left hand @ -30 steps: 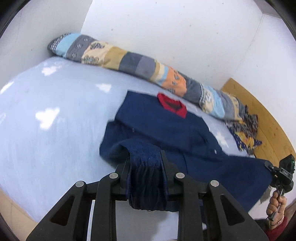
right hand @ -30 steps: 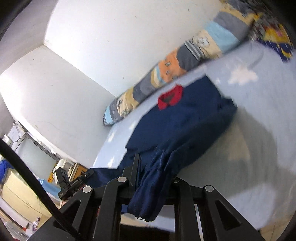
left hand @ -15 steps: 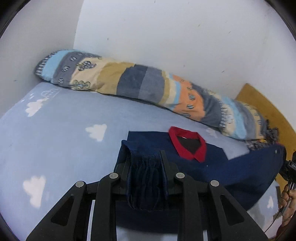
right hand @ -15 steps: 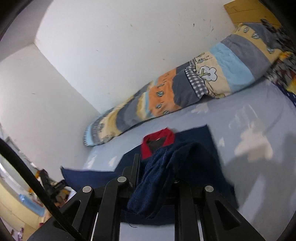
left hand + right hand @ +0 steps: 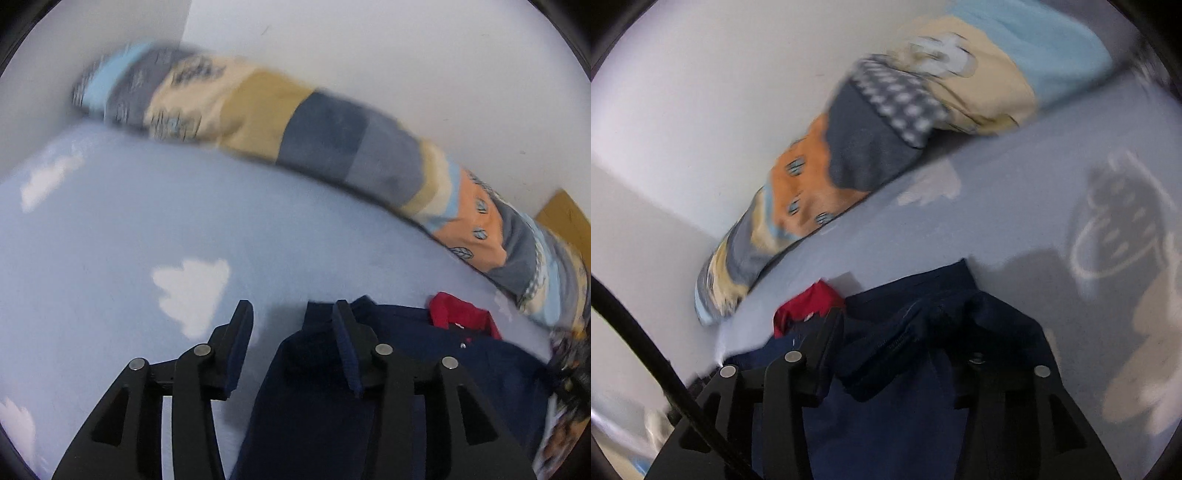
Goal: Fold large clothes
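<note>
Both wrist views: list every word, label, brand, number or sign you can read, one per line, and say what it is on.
None can be read.
Navy garment, by its red collar: a tiny white mark, too small and blurred to read.
Patchwork bolster: leaf and tree motifs only, no lettering.
Blue sheet: white cloud shapes, no text.

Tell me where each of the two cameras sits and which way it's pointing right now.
Left wrist: rides the left gripper, jaws apart, looking along them across the cloud-print bedsheet toward the patchwork bolster by the wall.
Right wrist: rides the right gripper, tilted, looking over bunched fabric toward that bolster.
Shared: navy sweater, red collar, bolster, sheet.
</note>
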A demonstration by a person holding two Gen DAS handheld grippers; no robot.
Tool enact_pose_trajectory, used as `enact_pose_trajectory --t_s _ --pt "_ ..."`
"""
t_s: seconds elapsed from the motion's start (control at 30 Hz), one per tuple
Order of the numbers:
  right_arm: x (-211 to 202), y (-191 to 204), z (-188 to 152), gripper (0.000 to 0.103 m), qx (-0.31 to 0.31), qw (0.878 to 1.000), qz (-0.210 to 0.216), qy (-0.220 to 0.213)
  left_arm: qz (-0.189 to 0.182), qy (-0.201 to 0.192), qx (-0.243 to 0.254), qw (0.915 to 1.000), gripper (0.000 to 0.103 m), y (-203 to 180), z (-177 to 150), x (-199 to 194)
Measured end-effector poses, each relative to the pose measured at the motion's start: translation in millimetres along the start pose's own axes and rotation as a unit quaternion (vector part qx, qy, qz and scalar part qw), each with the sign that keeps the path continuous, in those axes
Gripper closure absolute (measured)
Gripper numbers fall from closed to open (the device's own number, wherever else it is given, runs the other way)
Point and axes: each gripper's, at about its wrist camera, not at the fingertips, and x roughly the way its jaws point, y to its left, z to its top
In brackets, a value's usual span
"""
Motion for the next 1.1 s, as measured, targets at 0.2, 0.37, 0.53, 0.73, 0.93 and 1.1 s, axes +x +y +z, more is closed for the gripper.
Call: enact_pose_trajectory --t_s 0.2,0.37,0.53,0.73,0.93,1.1 --pt "-45.1 52.1 0.0 0.033 -0.102 0.989 -0.021 -0.105 -0.040 -0.046 0.080 0.9950 0.042 -51.1 -30.0 -32.6" --pt "-59.1 49.2 25.9 0.022 -0.081 0.988 -0.029 -0.129 -0.039 -0.051 0.167 0.9839 0.042 -102.1 -56.4 -31.0" --pt "-5.7 87.7 -25.0 0.022 -0.205 0.976 -0.051 -0.059 -0.055 -0.052 0.209 0.9749 0.041 -143.7 -95.8 -21.2" --pt "86.7 107.0 -89.6 0.030 -0.280 0.957 -0.068 0.008 0.007 -0.028 0.207 0.9780 0.041 -145.5 -115.8 23.5" --pt "91.0 34.6 -63.1 0.044 -0.142 0.989 -0.043 0.006 -0.015 0.011 0.103 0.9945 0.043 -99.1 -103.5 41.8" --pt "57.3 -13.1 -48.2 0.048 -0.100 0.993 -0.053 -0.020 -0.017 0.011 0.096 0.9951 0.043 -94.7 -104.6 36.6"
